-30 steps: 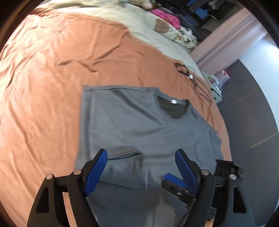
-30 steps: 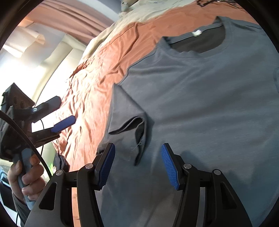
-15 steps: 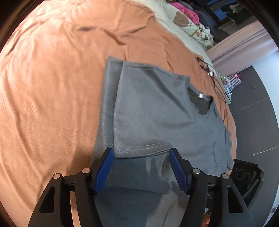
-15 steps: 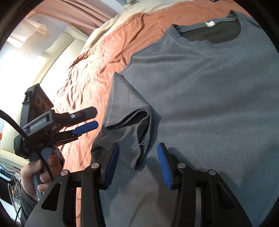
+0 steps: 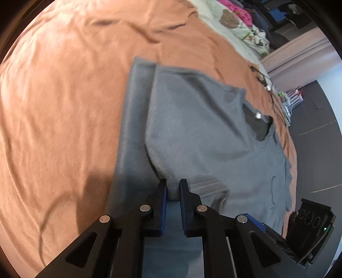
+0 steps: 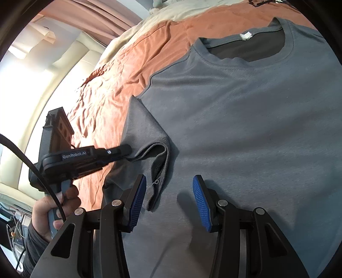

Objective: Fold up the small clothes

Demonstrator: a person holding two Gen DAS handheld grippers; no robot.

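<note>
A grey T-shirt [image 5: 203, 132] lies flat on the orange bed cover [image 5: 64, 107], its collar with a white label [image 6: 245, 35] at the far end. One sleeve [image 6: 147, 136] is folded in over the body. My left gripper [image 5: 172, 186] is closing, and its pads pinch the hem of that sleeve. The right wrist view shows it from the side, its tip [image 6: 128, 149] on the sleeve's edge. My right gripper [image 6: 170, 188] hovers open low over the shirt's body, just right of the sleeve's cuff, with only flat cloth under it.
A person's hand [image 6: 49, 205] grips the left tool's handle. Pink and patterned clothes [image 5: 239, 15] are heaped at the bed's far end, and a dark cable [image 5: 263, 79] lies by the right edge. Dark floor [image 5: 316, 128] runs beyond that edge.
My left gripper has sunk onto the folded sleeve and closed from wide open onto its hem. The right gripper's jaws narrowed a little; it stayed in place.
</note>
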